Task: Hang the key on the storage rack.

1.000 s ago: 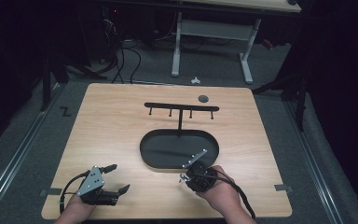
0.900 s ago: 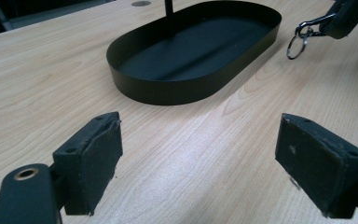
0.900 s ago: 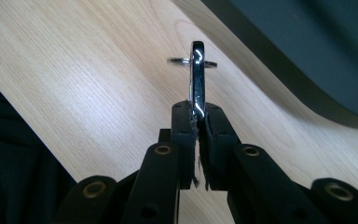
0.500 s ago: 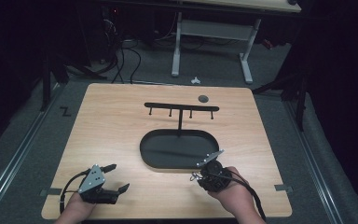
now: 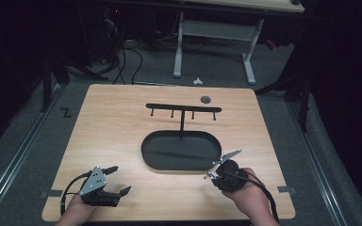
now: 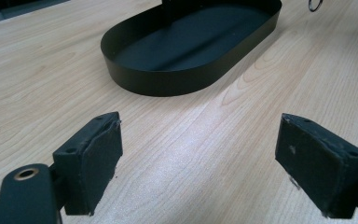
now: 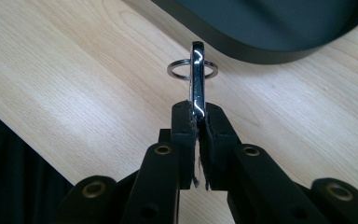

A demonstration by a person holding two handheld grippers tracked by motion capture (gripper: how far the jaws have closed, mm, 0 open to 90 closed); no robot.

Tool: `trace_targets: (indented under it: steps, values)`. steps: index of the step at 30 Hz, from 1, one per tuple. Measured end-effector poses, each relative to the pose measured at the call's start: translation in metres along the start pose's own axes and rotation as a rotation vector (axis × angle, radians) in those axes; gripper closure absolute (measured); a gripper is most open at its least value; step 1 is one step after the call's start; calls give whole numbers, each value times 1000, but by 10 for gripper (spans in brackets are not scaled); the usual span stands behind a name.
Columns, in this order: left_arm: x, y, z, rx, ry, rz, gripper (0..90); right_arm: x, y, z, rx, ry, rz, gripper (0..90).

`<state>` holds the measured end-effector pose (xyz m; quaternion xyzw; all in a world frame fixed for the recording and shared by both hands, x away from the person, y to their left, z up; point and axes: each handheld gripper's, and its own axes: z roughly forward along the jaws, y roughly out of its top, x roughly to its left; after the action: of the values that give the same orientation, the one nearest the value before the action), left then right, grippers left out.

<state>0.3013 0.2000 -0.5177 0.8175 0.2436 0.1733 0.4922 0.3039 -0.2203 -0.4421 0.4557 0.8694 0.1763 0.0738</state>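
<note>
Where the right gripper clamps its jaws on a shiny metal piece, the held end is hidden between them. A ring hangs at its far tip. The left gripper has jaws wide open, the black tray beyond cut off.

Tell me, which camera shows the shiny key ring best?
The right gripper view: the ring sits close up on a flat metal piece pinched in the right gripper. The left gripper view catches a bit of it at its top edge; the high view leaves it too tiny.
</note>
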Motion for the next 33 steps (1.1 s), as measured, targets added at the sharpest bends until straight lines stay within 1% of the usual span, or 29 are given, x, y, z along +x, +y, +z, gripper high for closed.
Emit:
trace_targets:
  steps: [1, 2, 3, 4, 7, 8, 11, 13, 15, 18, 19, 22, 25, 33]
  values:
    - [0, 0, 0, 3, -3, 2, 152, -1, -1, -1, 2, -3, 8, 845]
    - [0, 0, 0, 3, -4, 3, 152, -3, -2, -1, 0, -5, 4, 845]
    - [0, 0, 0, 1, -5, 4, 152, -4, -3, -1, 4, -7, 16, 845]
    - [0, 0, 0, 1, -5, 4, 152, -6, -3, -2, 2, -8, 10, 845]
    - [0, 0, 0, 2, -7, 3, 152, -10, -6, -3, 3, -12, 32, 845]
    - [0, 0, 0, 2, -8, 2, 152, -12, -6, -4, 2, -19, 31, 845]
    - [0, 0, 0, 0, -11, 0, 152, -16, -6, -8, -2, -27, 52, 845]
    - [0, 0, 0, -2, -14, 2, 152, -19, -6, -11, -7, -30, 54, 845]
    - [0, 0, 0, -1, -14, 4, 152, -21, -5, -14, -11, -42, 62, 846]
    - [0, 0, 0, -1, -15, 3, 153, -24, -2, -20, -17, -51, 70, 845]
    - [0, 0, 0, 0, -16, 2, 153, -26, 0, -23, -27, -54, 72, 845]
    - [0, 0, 1, 8, -18, 2, 152, -27, 3, -27, -31, -62, 80, 845]
    - [-1, 0, 1, 11, -22, 6, 153, -30, 7, -32, -38, -80, 89, 846]
    - [-1, 0, 1, 12, -26, 6, 152, -34, 22, -46, -34, -95, 85, 845]
